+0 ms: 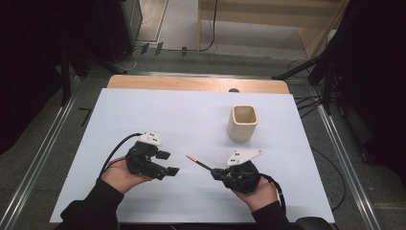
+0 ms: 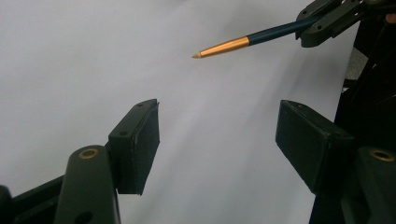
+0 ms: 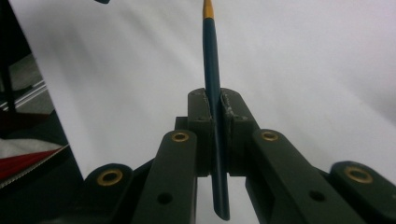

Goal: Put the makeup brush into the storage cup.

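Jaws of the right gripper (image 1: 216,173) clamped a dark blue pencil with a golden tip (image 1: 198,162) above the white desk (image 1: 191,115) (tip toward the left gripper (image 1: 168,163), which gaped empty nearby).

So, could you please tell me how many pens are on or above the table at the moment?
1. The only pen is clamped in the right gripper, tip pointing toward the open left gripper. Another could lie hidden inside the cup, whose inside is only partly visible.
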Demonstrator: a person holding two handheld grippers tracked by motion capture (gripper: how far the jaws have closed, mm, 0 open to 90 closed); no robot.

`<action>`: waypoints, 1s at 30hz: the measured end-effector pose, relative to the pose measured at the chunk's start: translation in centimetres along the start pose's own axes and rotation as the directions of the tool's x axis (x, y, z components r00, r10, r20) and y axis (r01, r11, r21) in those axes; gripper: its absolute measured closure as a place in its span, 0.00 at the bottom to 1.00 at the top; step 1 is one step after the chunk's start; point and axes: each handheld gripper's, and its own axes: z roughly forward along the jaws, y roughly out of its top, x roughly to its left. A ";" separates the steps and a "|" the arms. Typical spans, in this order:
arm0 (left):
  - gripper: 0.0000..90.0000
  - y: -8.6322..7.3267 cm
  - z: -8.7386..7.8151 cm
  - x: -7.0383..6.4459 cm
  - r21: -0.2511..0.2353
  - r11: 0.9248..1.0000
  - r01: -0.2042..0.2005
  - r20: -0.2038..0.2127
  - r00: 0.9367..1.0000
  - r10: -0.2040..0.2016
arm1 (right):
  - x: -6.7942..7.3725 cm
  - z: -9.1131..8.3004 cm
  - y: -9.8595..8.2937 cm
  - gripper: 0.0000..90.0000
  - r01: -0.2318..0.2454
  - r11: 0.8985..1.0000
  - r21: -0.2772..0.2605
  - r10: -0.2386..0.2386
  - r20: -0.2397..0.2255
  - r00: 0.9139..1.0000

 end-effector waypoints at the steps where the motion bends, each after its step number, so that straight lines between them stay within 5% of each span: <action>1: 0.35 0.0 0.0 0.0 0.001 1.000 0.002 -0.005 1.000 -0.002 | 0.2 0.0 0.0 0.95 -0.006 1.000 -0.002 0.006 0.010 1.000; 19: 0.35 -0.1 0.1 -0.1 -0.033 0.998 0.056 0.006 0.998 -0.056 | 1.6 2.2 -1.4 0.95 -0.081 0.987 -0.140 0.096 0.103 0.990; 23: 0.35 -0.1 0.2 -0.1 -0.048 0.996 0.070 0.016 0.997 -0.070 | 2.3 2.5 -2.1 0.95 -0.092 0.978 -0.185 0.116 0.120 0.986; 30: 0.36 -0.1 0.6 -0.7 -0.083 0.992 0.092 0.034 0.995 -0.090 | 3.4 2.6 -3.1 0.95 -0.110 0.947 -0.302 0.157 0.133 0.979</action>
